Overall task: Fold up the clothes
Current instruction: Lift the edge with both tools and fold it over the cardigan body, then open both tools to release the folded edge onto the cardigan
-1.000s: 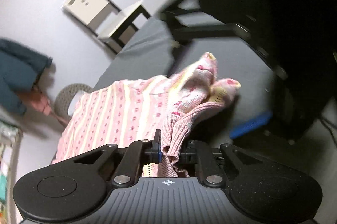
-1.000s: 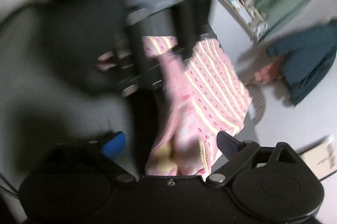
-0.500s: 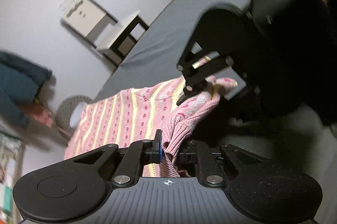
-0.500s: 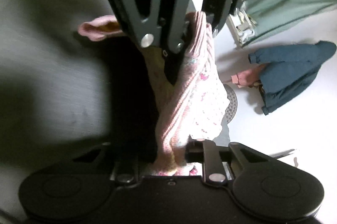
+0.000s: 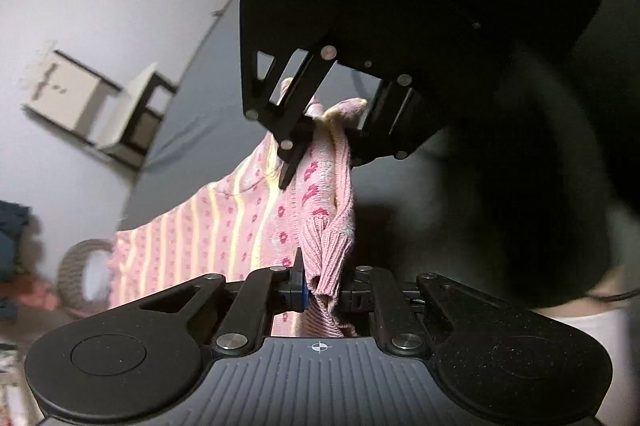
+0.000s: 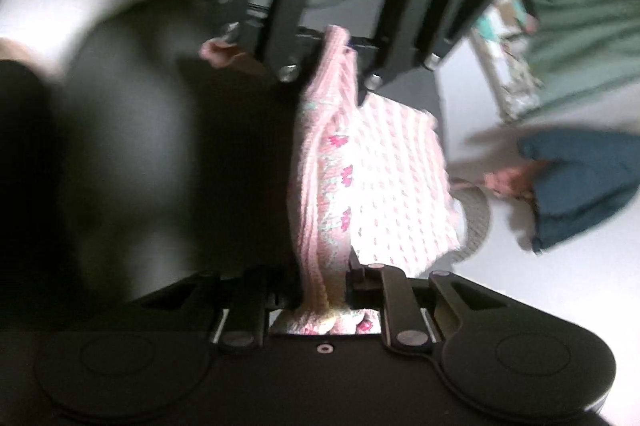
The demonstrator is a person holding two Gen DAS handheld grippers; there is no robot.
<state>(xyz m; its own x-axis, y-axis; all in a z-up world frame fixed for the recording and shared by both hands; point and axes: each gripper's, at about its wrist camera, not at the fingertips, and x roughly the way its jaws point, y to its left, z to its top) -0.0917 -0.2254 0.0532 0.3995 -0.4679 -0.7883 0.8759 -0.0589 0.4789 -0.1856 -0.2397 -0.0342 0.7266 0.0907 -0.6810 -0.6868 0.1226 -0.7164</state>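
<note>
Your left gripper (image 5: 320, 292) and right gripper (image 6: 322, 290) face each other closely, each clamped on the ribbed edge of the pink knit sweater (image 5: 224, 238), which hangs between them with bare floor (image 6: 496, 266) beyond.

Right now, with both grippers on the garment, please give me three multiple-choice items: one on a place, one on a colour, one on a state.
1. Where is the woven basket?
A. on the bed
B. on the floor beside the bed
C. on the white side table

2. What colour is the sweater?
A. pink with pale yellow stripes
B. plain blue
C. green

3. What state is the left gripper in?
A. open, empty
B. shut on the sweater
C. out of view

Answers: 1 B, it stands below the bed edge; 2 A, the knit shows both colours; 3 B, the ribbed cuff sits pinched between its fingers.
</note>
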